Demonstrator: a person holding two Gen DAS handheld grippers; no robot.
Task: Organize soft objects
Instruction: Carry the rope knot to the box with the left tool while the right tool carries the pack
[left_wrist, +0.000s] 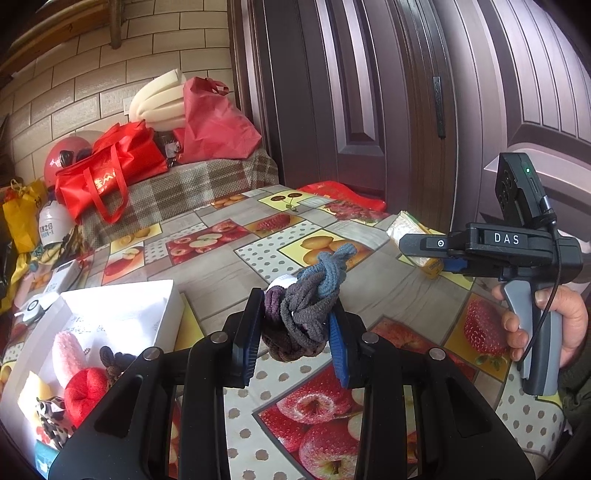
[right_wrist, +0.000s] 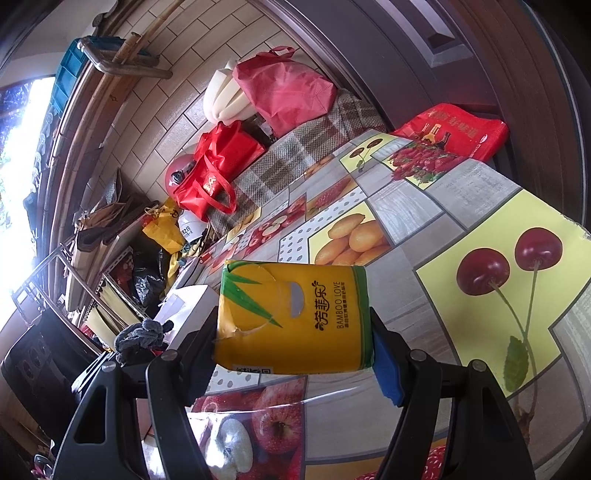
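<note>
My left gripper (left_wrist: 295, 332) is shut on a knotted bundle of grey, blue, purple and brown hair ties (left_wrist: 306, 306), held above the fruit-print tablecloth (left_wrist: 229, 266). My right gripper (right_wrist: 295, 339) is shut on a yellow tissue pack (right_wrist: 291, 317) marked BAMBOO LOVE, held above the table. The right gripper also shows in the left wrist view (left_wrist: 424, 247) at the right, with the tissue pack (left_wrist: 406, 229) in it. The hair tie bundle shows in the right wrist view (right_wrist: 140, 338) at the left. A white box (left_wrist: 122, 314) at the left holds a pink plush, a red plush, a brown tie and other soft items.
Red bags (left_wrist: 110, 170) and a pink bag (left_wrist: 214, 122) lie on a plaid-covered bench (left_wrist: 192, 184) beyond the table. A dark wooden door (left_wrist: 369, 110) stands behind. A red bag (right_wrist: 454, 129) lies at the table's far edge. Clutter and a shelf (right_wrist: 110, 266) stand left.
</note>
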